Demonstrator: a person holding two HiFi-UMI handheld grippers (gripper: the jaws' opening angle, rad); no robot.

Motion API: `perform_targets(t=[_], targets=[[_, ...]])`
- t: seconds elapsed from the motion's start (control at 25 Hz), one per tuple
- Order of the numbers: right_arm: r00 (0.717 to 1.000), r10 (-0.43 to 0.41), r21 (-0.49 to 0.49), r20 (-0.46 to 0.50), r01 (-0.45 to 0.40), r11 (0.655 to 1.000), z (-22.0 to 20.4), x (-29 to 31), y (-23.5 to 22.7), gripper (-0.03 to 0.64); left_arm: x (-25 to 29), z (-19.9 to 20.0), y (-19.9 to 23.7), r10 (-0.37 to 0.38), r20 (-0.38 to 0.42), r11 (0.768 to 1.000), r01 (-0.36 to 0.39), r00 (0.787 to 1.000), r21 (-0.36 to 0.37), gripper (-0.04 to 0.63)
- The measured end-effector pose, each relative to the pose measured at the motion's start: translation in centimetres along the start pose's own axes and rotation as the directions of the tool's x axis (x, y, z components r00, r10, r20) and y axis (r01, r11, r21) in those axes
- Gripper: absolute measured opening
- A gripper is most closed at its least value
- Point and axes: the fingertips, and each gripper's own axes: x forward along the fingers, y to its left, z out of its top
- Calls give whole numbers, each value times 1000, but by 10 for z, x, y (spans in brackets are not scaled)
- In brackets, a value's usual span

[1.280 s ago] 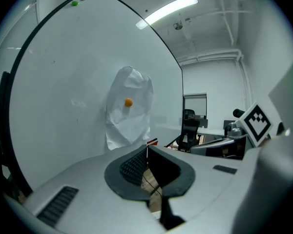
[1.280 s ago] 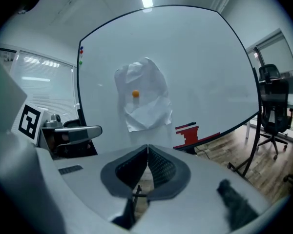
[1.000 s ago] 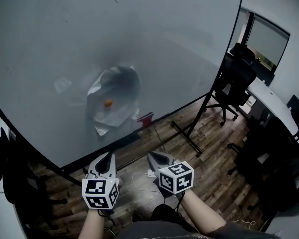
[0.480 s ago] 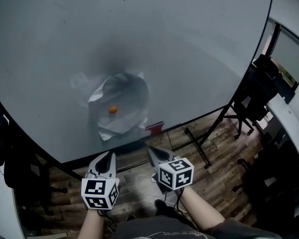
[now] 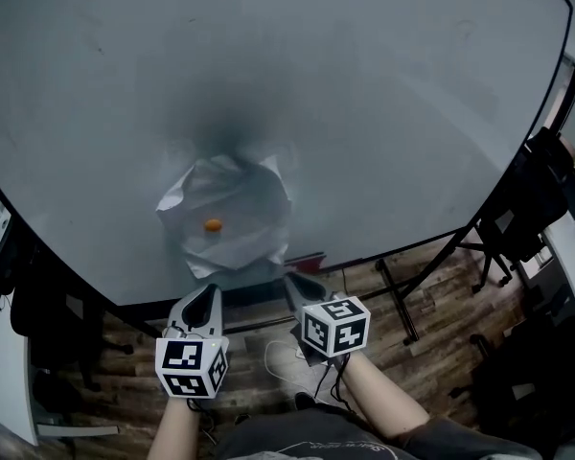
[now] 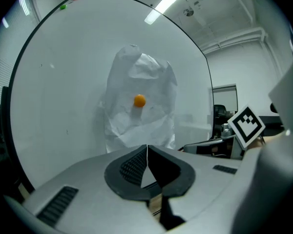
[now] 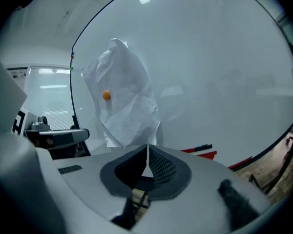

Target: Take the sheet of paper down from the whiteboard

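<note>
A crumpled white sheet of paper (image 5: 232, 220) hangs low on the big whiteboard (image 5: 364, 113), pinned by a small orange magnet (image 5: 213, 225). The same paper (image 6: 139, 104) with its magnet (image 6: 139, 100) fills the middle of the left gripper view, and the paper (image 7: 124, 101) sits left of centre in the right gripper view. My left gripper (image 5: 211, 291) and right gripper (image 5: 289, 281) are side by side just below the paper, both pointing at the board. Both are shut and hold nothing; neither touches the sheet.
A red object (image 5: 307, 258) lies on the board's lower ledge beside the paper. The board stands on a black stand (image 5: 402, 300) over a wood floor. Black office chairs (image 5: 532, 199) stand at the right, dark furniture (image 5: 24, 286) at the left.
The view has swung right to left, so the paper now lies straight ahead of both grippers and looks nearer. Both grippers stay shut and side by side.
</note>
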Motion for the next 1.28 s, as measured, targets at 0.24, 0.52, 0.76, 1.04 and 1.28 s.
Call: perform_targets(t=[0.24,0.52,0.76,1.04,1.28], targets=[[999,46,-14,-13,-47,999,10,23,-10,26,10,11,4,75,21,997,-75,997,-4,18],[996,80,-31,-37,-81,996,14,40,-11,97,15,16,12,135,33,991,-135,990,-15,18],[997,74,-63,-27,-75,995,19,44,-14,64,21,19,7,139,41,990,-138,989,-19,18],[996,87,-35,-2,-87,996,23,43,-20,23,27,25,6,138,39,990,-137,990,-12,20],[994,106,-35,-21,-107,994,20,43,-18,23,30,49,7,157,102,988,-157,982,-3,20]])
